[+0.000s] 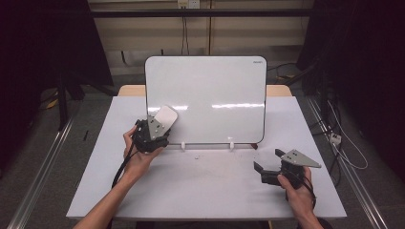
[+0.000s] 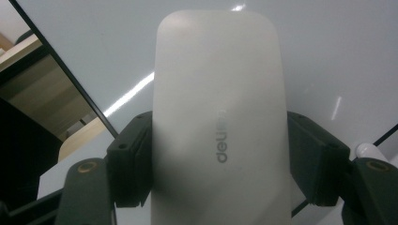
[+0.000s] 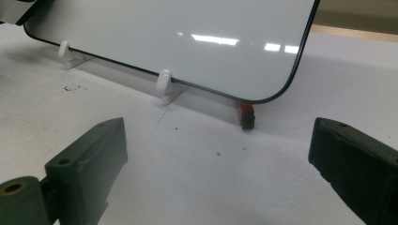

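A white whiteboard [image 1: 205, 95] with a thin black rim stands upright on the white table [image 1: 205, 191]. My left gripper [image 1: 161, 123] is shut on a white oblong eraser [image 1: 165, 116] marked "deli" and holds it at the board's lower left. In the left gripper view the eraser [image 2: 218, 117] sits between the two black jaws of the gripper [image 2: 220, 159], right in front of the board face [image 2: 338, 56]. My right gripper [image 1: 268, 160] rests open near the table's right front, nothing between its jaws. In its own view this gripper [image 3: 218, 154] faces the board's lower right corner [image 3: 281, 89].
Two white clip feet [image 1: 183, 144] [image 3: 163, 82] prop the board's bottom edge. A small red and black block [image 3: 247, 116] sits under the board's right corner. Dark specks lie on the table in front of the board. Cables and metal rails run along the floor on both sides.
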Demonstrator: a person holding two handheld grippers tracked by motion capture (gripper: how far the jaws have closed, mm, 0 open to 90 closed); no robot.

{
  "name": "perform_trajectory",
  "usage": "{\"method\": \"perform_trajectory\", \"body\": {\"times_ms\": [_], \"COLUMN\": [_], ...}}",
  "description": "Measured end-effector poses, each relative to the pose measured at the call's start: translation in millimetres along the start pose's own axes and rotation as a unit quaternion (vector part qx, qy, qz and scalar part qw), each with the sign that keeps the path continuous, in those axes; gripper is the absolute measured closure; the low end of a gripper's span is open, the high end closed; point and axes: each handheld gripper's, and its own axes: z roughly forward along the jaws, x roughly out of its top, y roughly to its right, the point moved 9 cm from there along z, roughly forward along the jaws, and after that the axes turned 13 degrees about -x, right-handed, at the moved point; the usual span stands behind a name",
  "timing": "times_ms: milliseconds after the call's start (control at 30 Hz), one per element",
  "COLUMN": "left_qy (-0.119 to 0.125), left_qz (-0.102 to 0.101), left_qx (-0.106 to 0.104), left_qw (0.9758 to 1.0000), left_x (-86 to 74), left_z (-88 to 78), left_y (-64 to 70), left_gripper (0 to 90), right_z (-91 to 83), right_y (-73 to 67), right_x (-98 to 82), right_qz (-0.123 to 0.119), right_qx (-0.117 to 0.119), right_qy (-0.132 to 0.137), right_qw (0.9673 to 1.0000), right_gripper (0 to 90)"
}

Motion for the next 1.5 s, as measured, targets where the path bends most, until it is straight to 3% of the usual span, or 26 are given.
{"method": "perform_trajectory", "body": {"times_ms": [567, 967, 1067, 1133, 1367, 1500], "left_qy": [-0.015, -0.013, -0.011, -0.011, 0.002, -0.001], "left_qz": [0.007, 0.001, -0.007, -0.008, -0.049, -0.050], "left_qx": [0.014, -0.003, -0.006, -0.012, -0.036, -0.044], "left_qw": [0.9998, 0.9999, 0.9999, 0.9998, 0.9981, 0.9978], "left_x": [-3.3, -1.7, -1.6, -1.8, 0.1, 0.1], "left_z": [6.4, 3.6, 4.5, 4.3, 4.3, 0.7], "left_y": [0.7, 2.9, 2.7, 3.5, 5.2, 4.5], "left_gripper": [31.0, 25.9, 20.2, 22.0, 5.2, 4.6], "right_z": [0.8, 1.0, 1.0, 0.9, 1.5, 1.2], "right_y": [-0.3, -0.6, -0.7, -0.9, -2.0, -1.1], "right_x": [-0.5, -0.5, -0.6, -0.5, -0.9, -0.9], "right_qz": [0.000, -0.002, -0.001, 0.000, -0.004, 0.000], "right_qx": [0.000, 0.000, 0.000, 0.000, 0.002, 0.001], "right_qy": [-0.002, -0.002, -0.003, -0.003, -0.004, -0.004], "right_qw": [1.0000, 1.0000, 1.0000, 1.0000, 1.0000, 1.0000], "right_gripper": [5.0, 5.0, 5.0, 5.0, 5.0, 5.0]}}
